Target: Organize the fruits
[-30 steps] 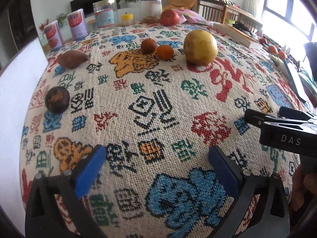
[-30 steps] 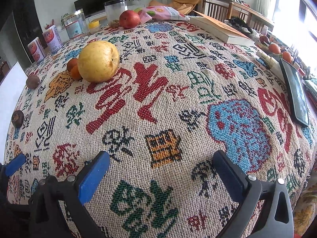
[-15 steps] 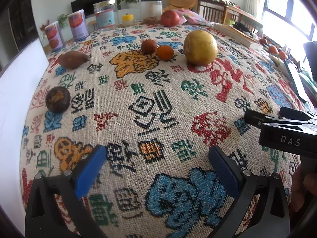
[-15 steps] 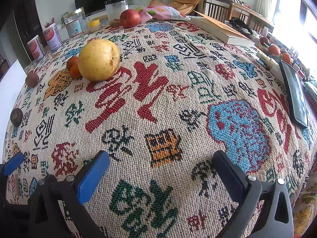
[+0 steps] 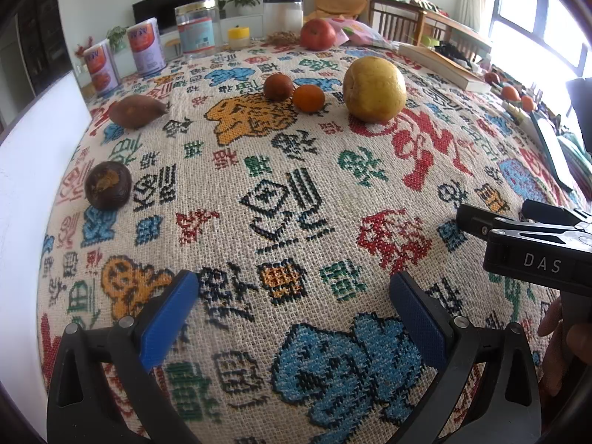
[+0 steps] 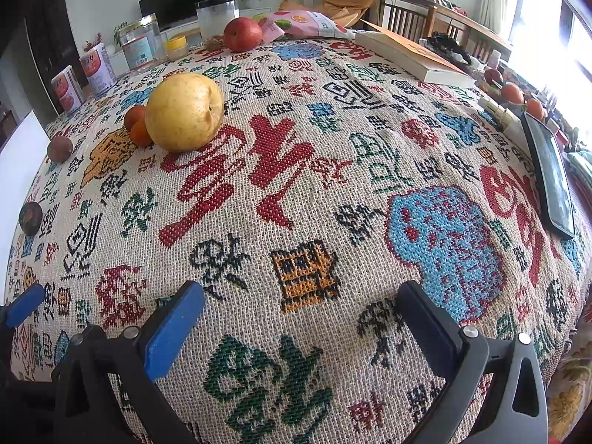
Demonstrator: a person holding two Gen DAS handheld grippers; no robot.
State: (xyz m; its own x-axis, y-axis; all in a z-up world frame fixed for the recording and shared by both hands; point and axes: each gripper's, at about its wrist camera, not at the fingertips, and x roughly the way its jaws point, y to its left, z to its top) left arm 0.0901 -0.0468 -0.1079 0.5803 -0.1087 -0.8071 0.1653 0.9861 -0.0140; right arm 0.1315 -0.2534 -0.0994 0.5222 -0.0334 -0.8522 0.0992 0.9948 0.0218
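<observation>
Nothing has shifted over the last second. In the left wrist view, the left gripper (image 5: 294, 303) hovers wide open and empty above the woven tablecloth (image 5: 281, 199), with the yellow pear (image 5: 374, 89), a small orange (image 5: 308, 98), two dark round fruits (image 5: 107, 185) (image 5: 278, 87), a brown oblong one (image 5: 136, 111) and a red apple (image 5: 318, 34) scattered well ahead. In the right wrist view, the right gripper (image 6: 299, 314) is likewise spread and empty (pear (image 6: 184, 111) ahead-left). Sorting seems not yet begun.
</observation>
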